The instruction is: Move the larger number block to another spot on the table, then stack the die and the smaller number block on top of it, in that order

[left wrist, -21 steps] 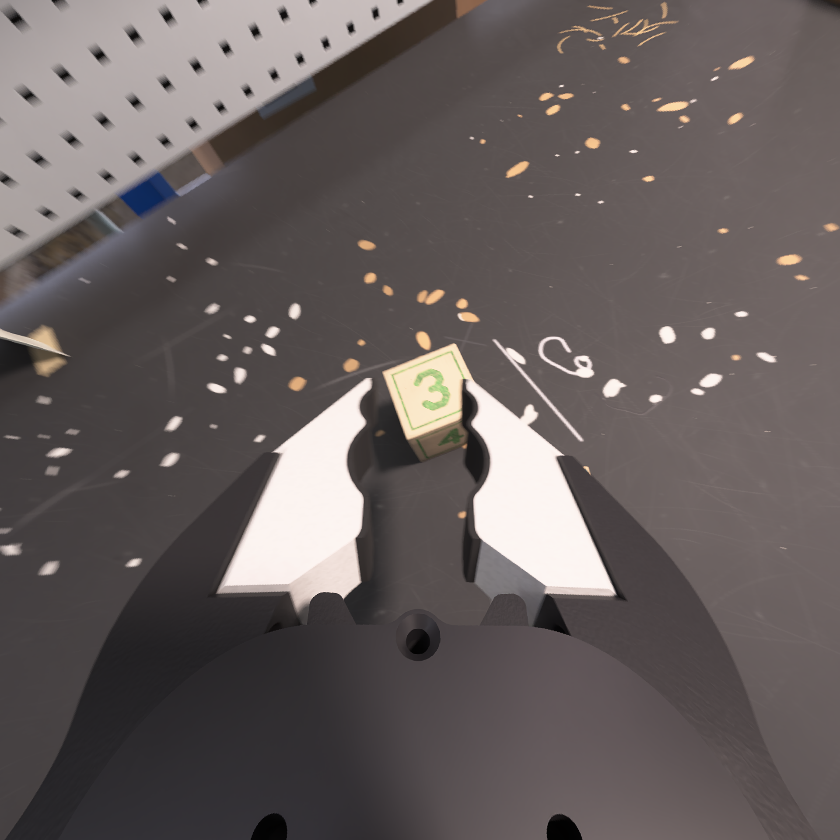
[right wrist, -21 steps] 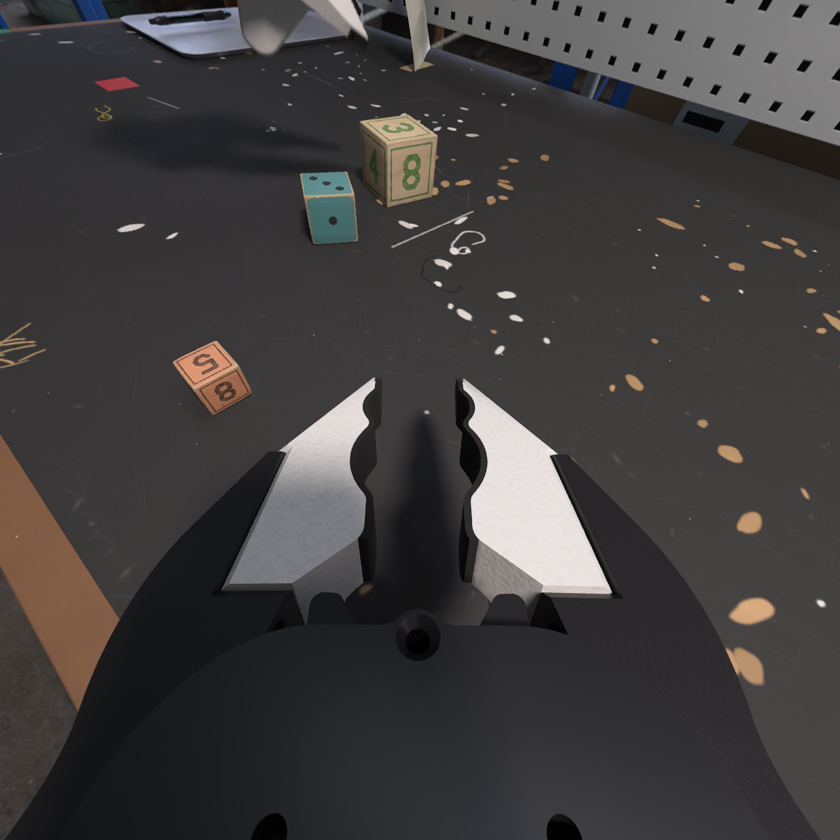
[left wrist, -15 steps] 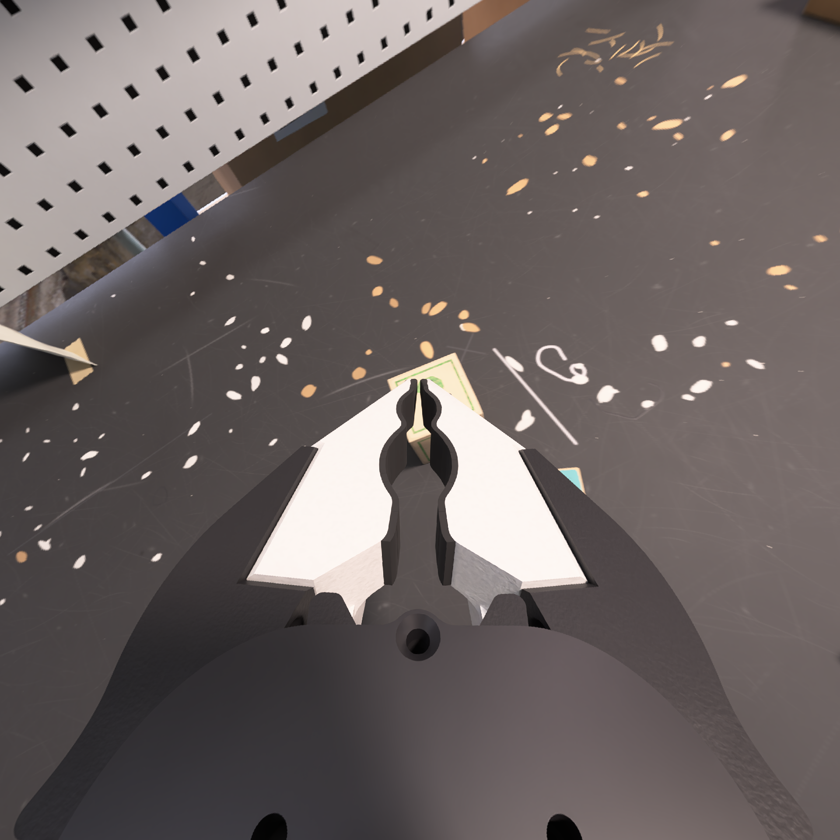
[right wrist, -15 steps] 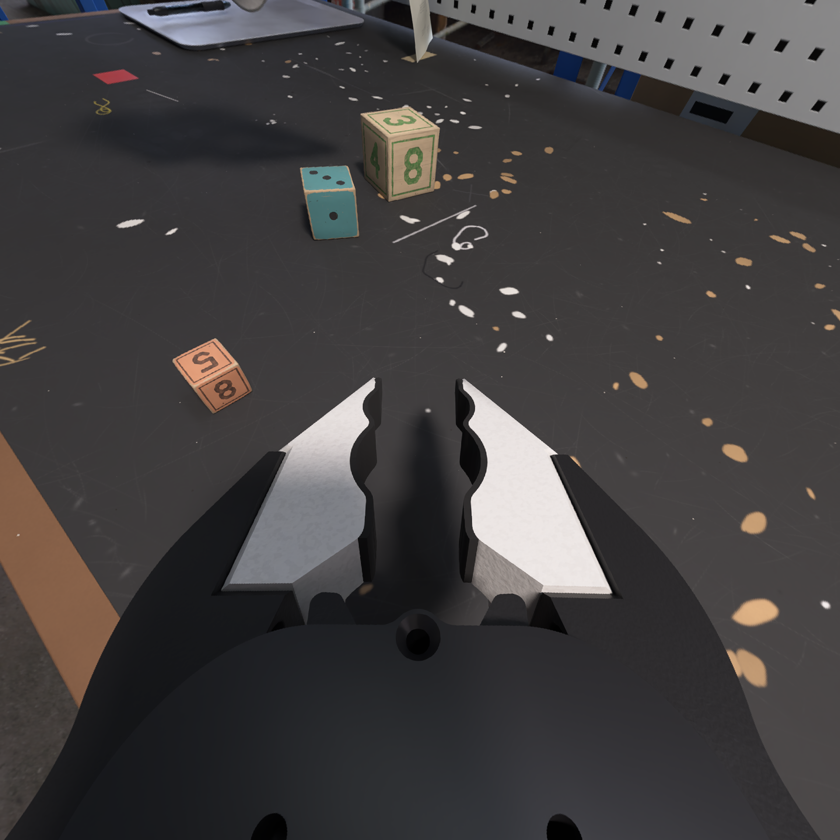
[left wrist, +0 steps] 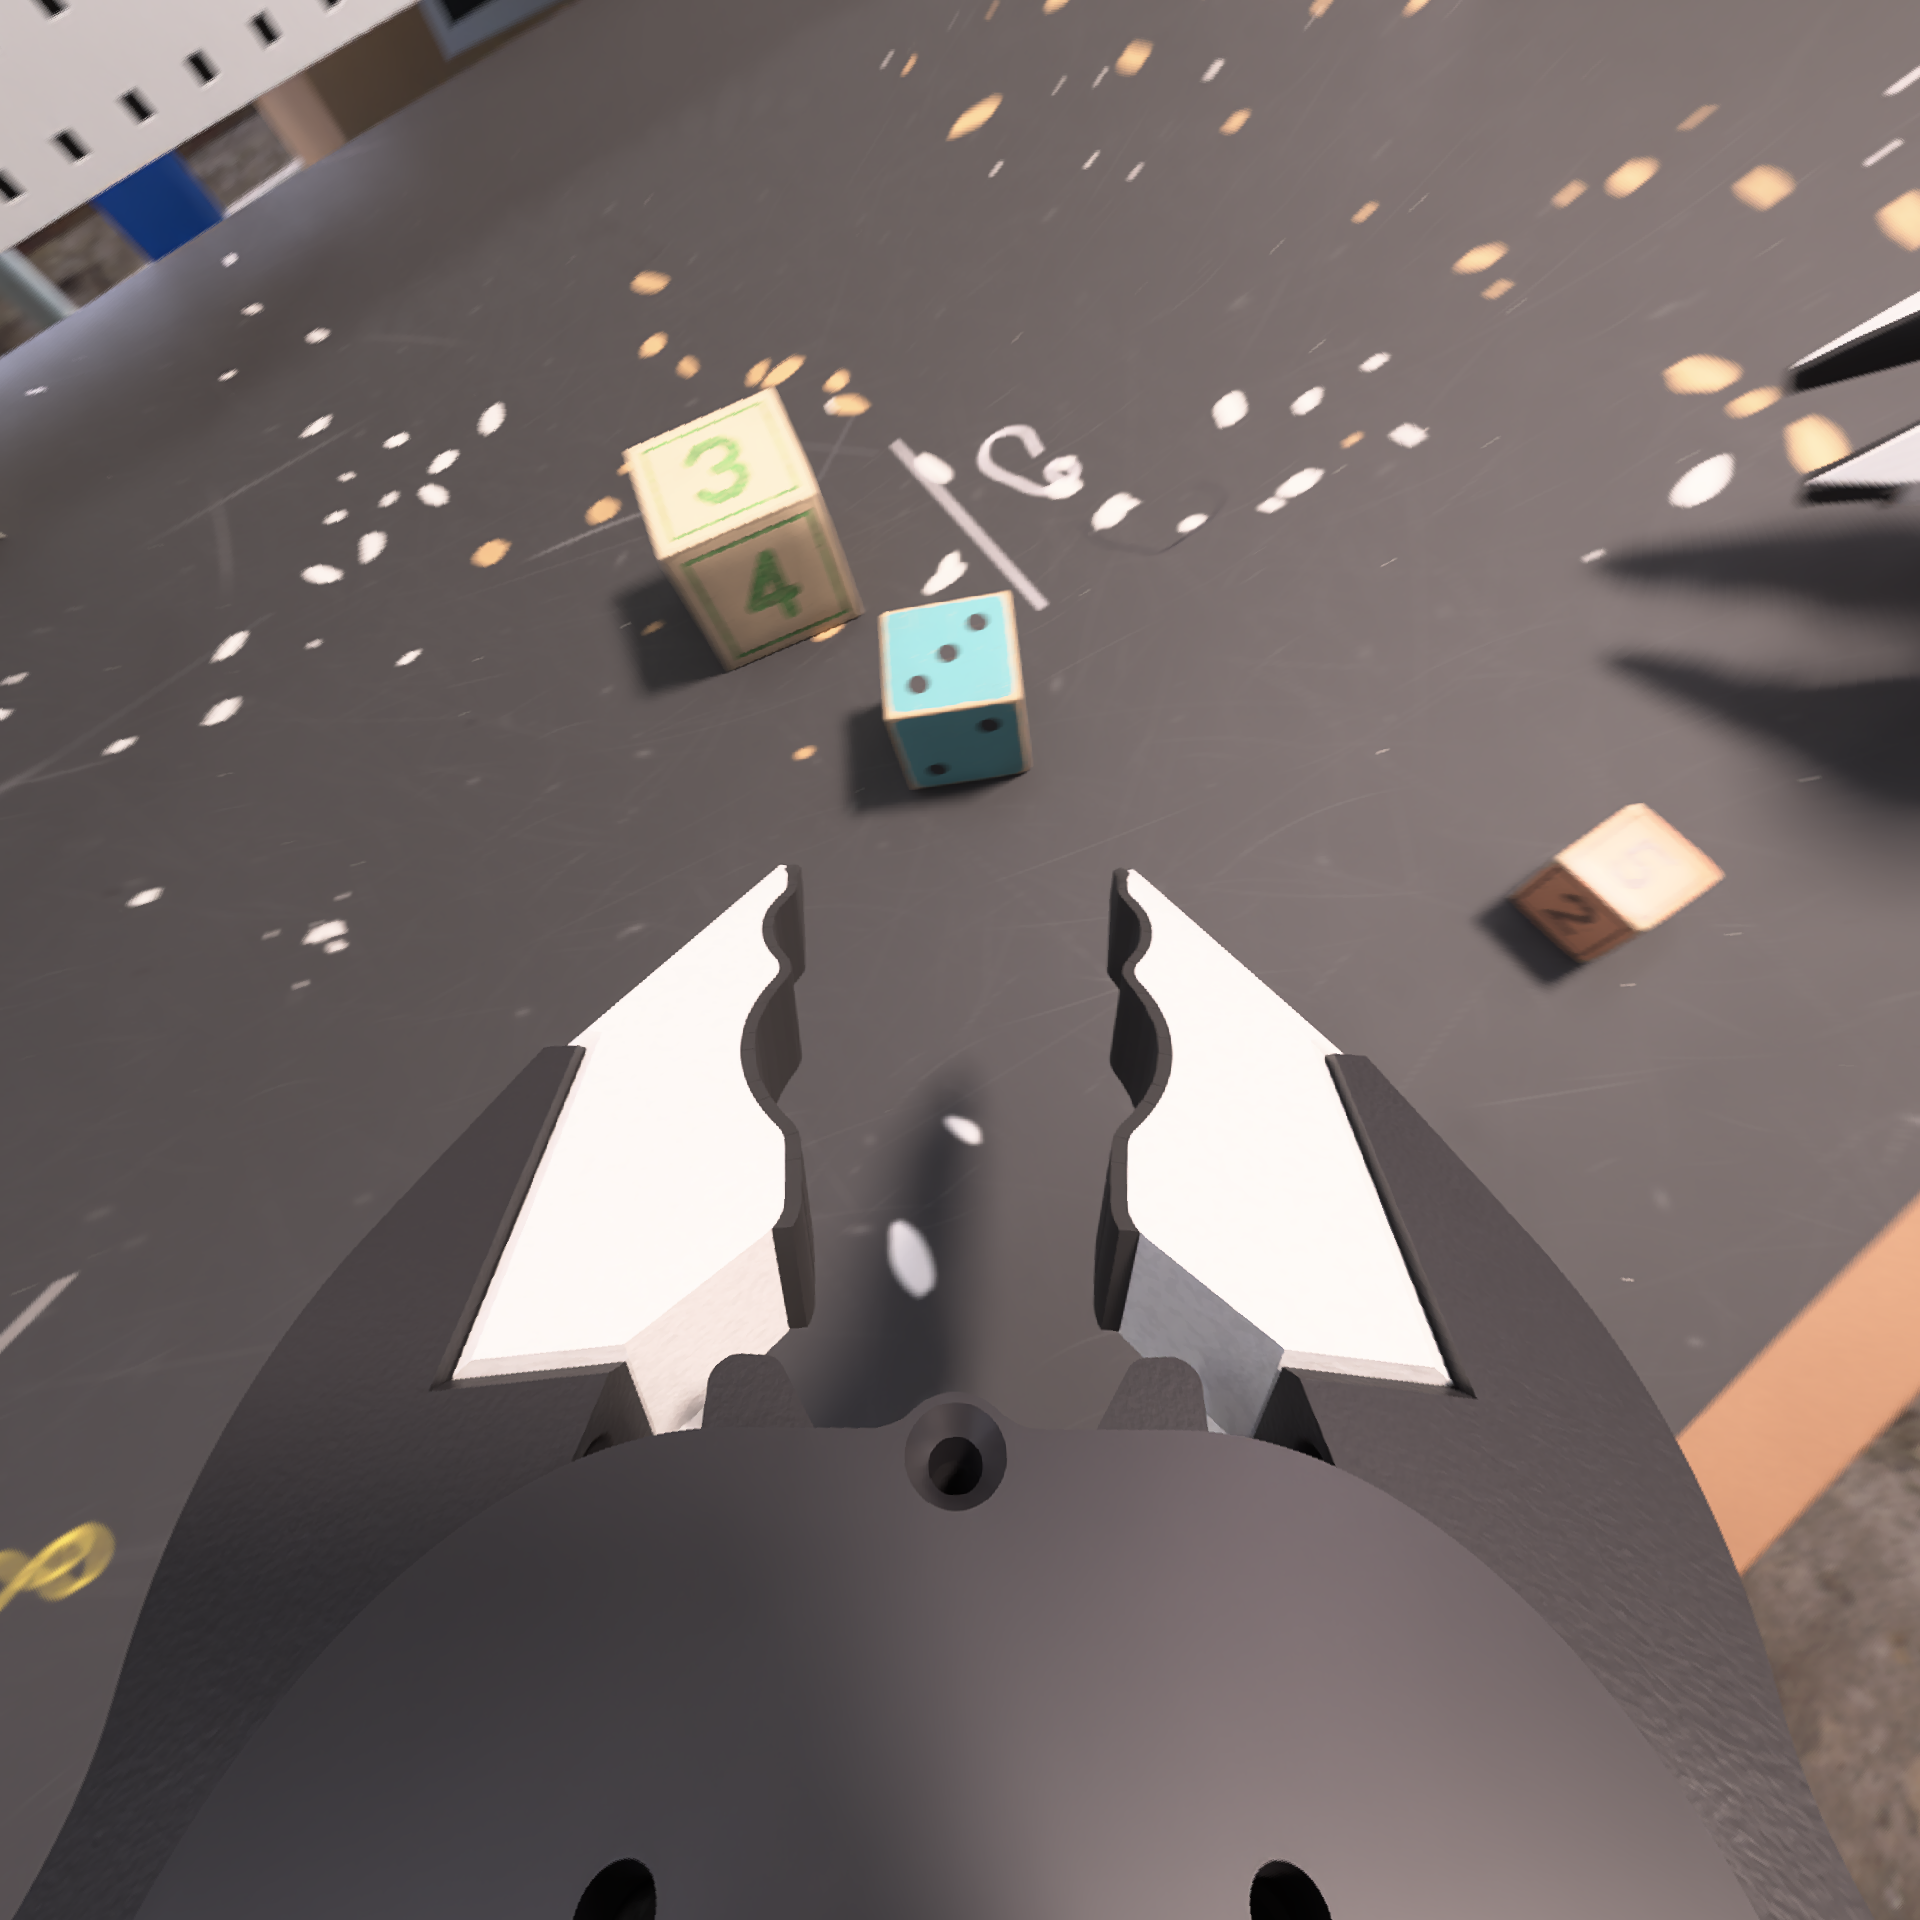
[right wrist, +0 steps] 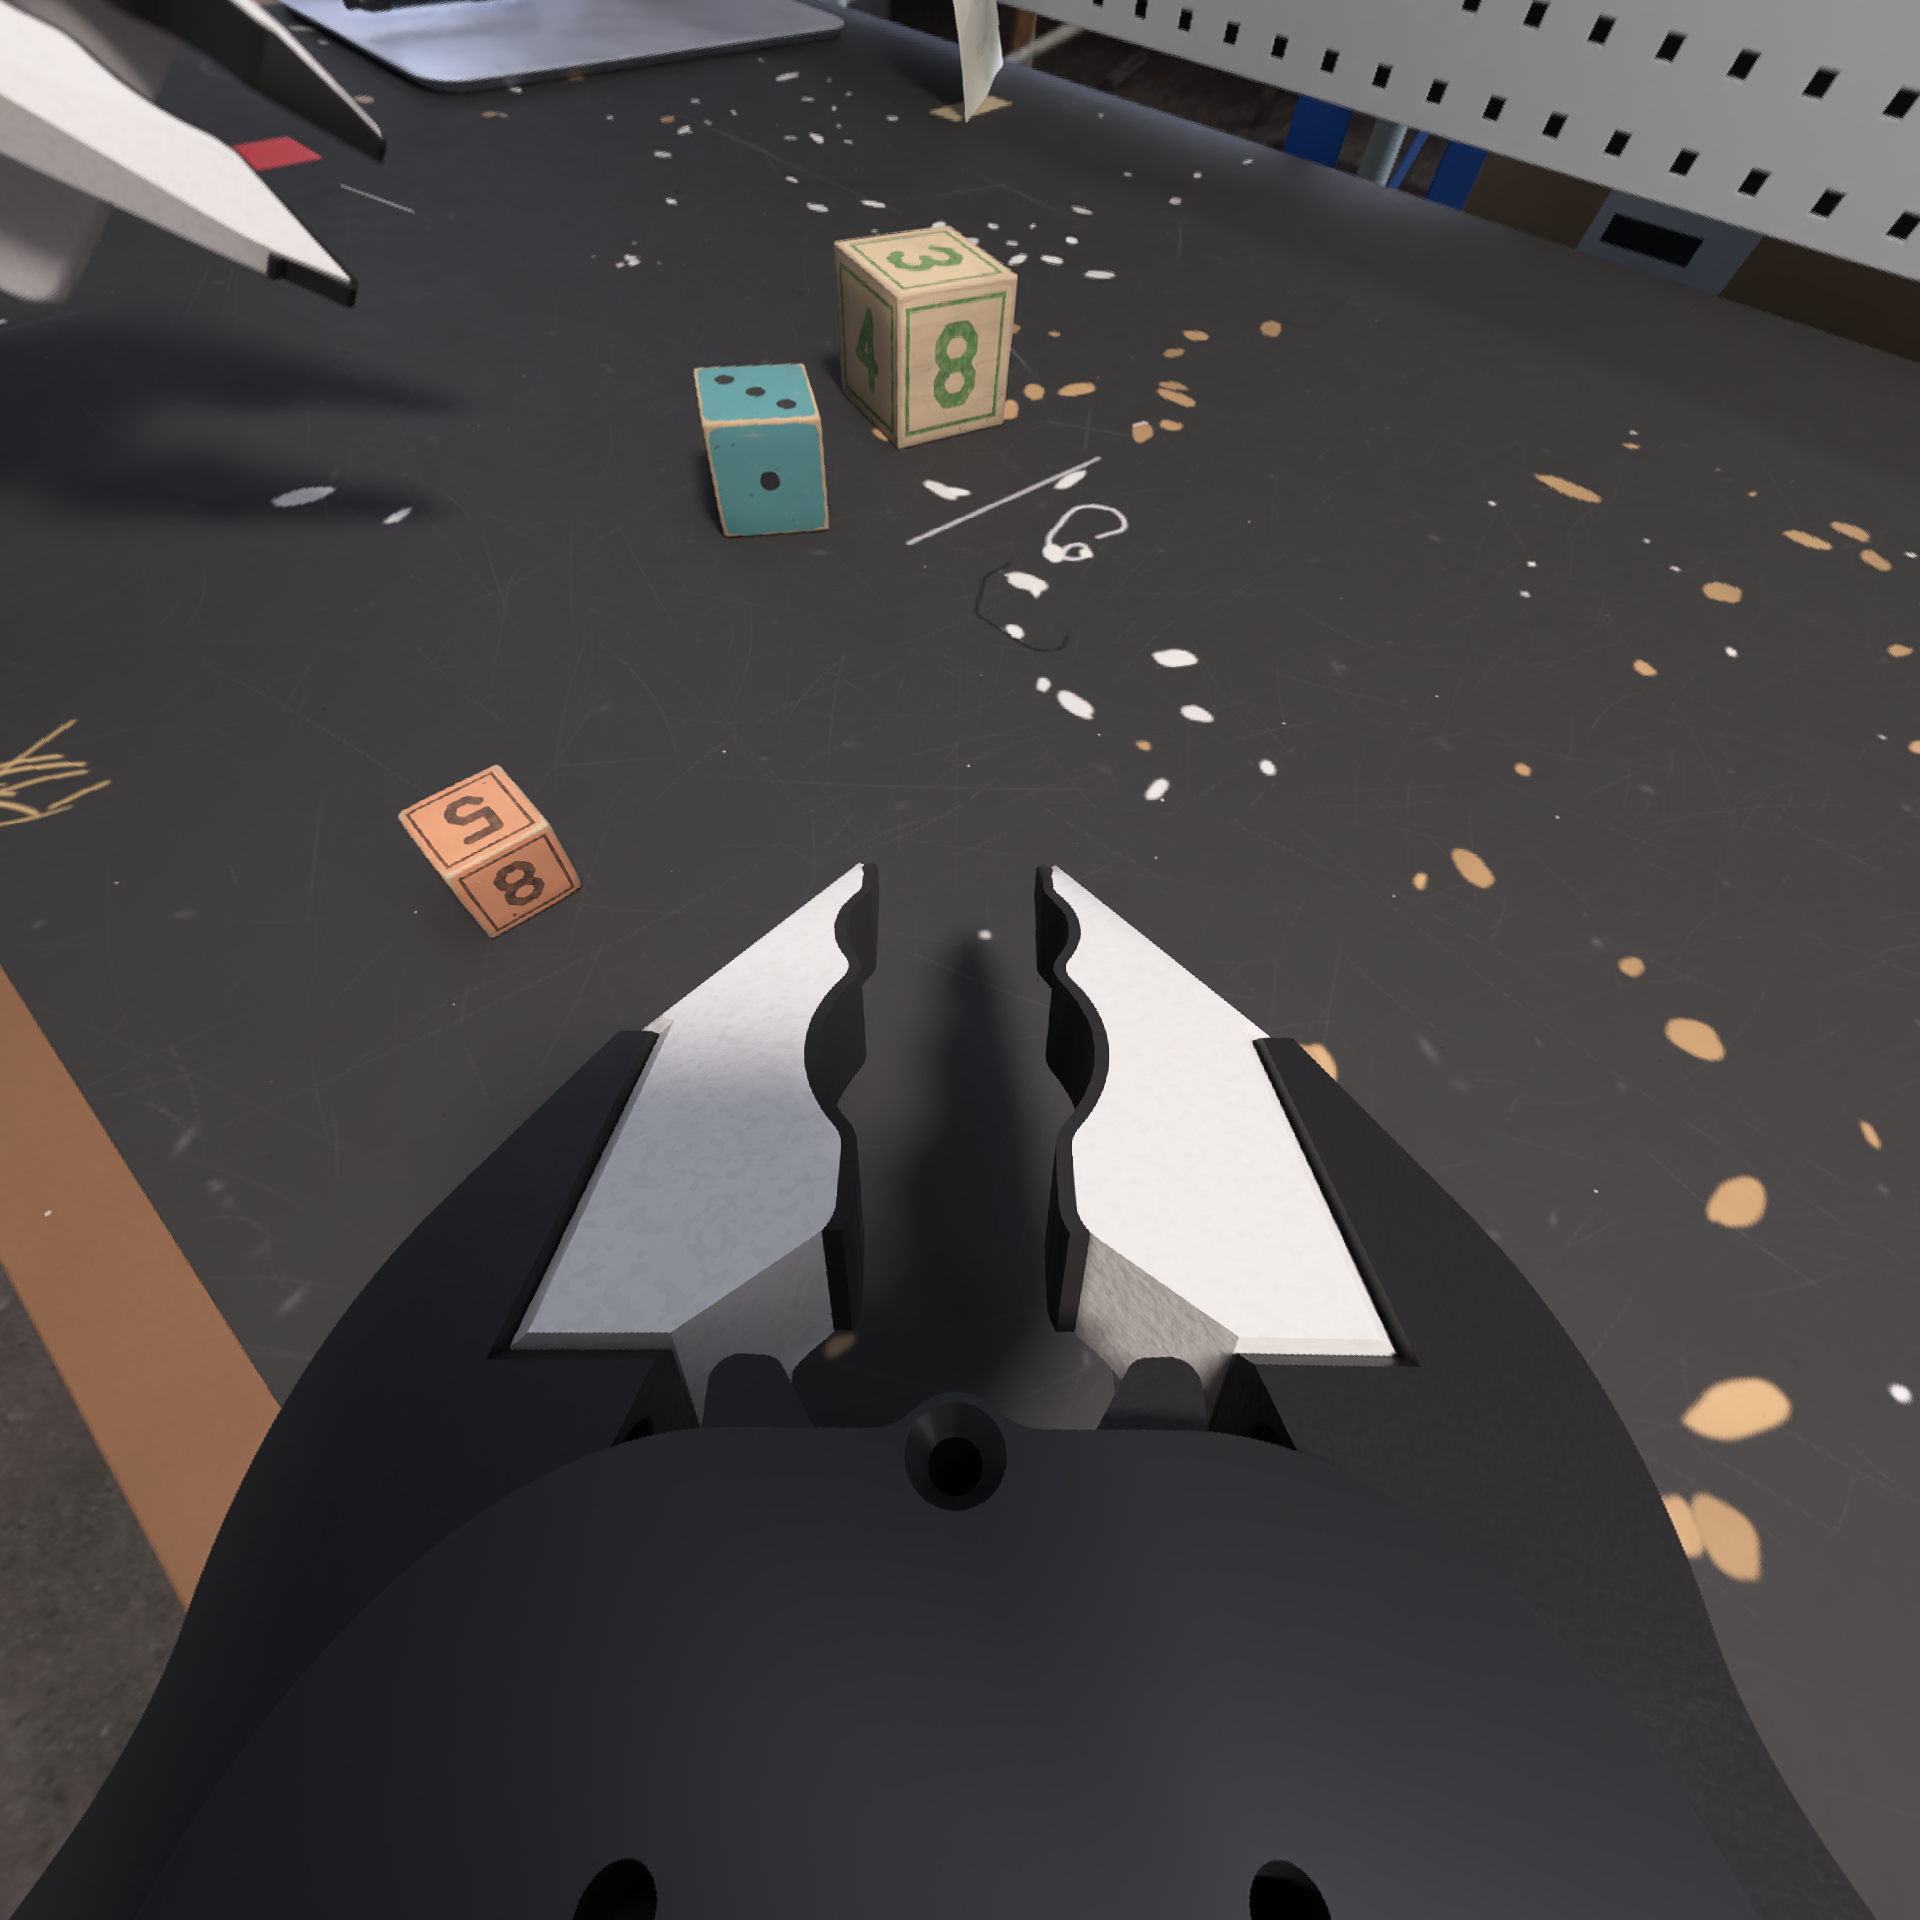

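The larger number block (left wrist: 743, 530), pale wood with green numerals, stands on the dark table; it also shows in the right wrist view (right wrist: 925, 332). The teal die (left wrist: 951, 691) (right wrist: 764, 447) stands close beside it, apart from it. The smaller orange number block (left wrist: 1610, 894) (right wrist: 488, 847) lies alone nearer the table's edge. My left gripper (left wrist: 951, 883) is open and empty, held back from the die; it also shows at the upper left of the right wrist view (right wrist: 177, 177). My right gripper (right wrist: 956, 878) is open and empty, well short of all the blocks.
A white pegboard wall (right wrist: 1558, 83) runs along the back of the table. A grey tray (right wrist: 582, 42) and a red square mark (right wrist: 275, 154) lie at the far left. The table's brown front edge (right wrist: 104, 1195) is close. Paint specks cover the top.
My left gripper, open at the larger block and then shut just above it, has pulled back and opened. The block stays on the table. My right gripper has barely moved.
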`<action>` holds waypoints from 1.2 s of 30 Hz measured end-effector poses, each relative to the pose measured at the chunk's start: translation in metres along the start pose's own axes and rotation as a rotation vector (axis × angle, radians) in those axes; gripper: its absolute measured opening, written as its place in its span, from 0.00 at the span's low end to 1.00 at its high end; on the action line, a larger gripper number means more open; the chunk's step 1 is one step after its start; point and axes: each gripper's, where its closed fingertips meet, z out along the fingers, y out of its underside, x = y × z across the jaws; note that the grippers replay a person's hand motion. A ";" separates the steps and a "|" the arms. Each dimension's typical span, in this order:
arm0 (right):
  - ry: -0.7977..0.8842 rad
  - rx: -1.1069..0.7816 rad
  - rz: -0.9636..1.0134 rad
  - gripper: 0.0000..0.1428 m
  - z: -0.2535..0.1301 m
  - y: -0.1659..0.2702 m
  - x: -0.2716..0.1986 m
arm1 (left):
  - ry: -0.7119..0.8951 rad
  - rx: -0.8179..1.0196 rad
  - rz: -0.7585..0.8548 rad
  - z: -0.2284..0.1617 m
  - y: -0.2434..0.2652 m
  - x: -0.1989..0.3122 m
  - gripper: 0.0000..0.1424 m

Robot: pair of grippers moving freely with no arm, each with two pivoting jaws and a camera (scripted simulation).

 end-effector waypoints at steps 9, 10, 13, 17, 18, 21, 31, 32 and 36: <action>-0.016 -0.076 0.006 0.21 0.007 0.008 -0.001 | -0.103 -0.573 -0.240 0.082 -0.063 -0.069 0.65; -0.016 -0.073 0.006 0.21 0.007 0.007 -0.001 | -0.126 -0.611 -0.265 0.092 -0.067 -0.076 0.63; -0.010 -0.059 0.005 0.21 0.006 0.006 0.000 | -0.176 -0.713 -0.323 0.117 -0.066 -0.087 0.60; 0.000 -0.031 -0.002 0.21 0.003 0.003 0.000 | -0.150 -0.735 -0.421 0.139 -0.061 -0.080 0.59; 0.001 -0.028 -0.004 0.21 0.003 0.003 0.000 | -0.157 -0.742 -0.424 0.142 -0.058 -0.080 0.59; 0.001 -0.028 -0.010 0.21 0.003 0.003 -0.001 | -0.154 -0.746 -0.437 0.151 -0.049 -0.076 0.59; -0.004 -0.038 -0.011 0.20 0.003 0.004 -0.002 | -0.080 -0.700 -0.372 0.164 -0.037 -0.070 0.42; -0.005 -0.040 -0.012 0.20 0.004 0.004 -0.002 | -0.071 -0.706 -0.360 0.163 -0.037 -0.070 0.42; -0.006 -0.037 -0.007 0.20 0.003 0.004 -0.001 | 0.070 -0.648 -0.181 0.146 -0.072 -0.061 0.42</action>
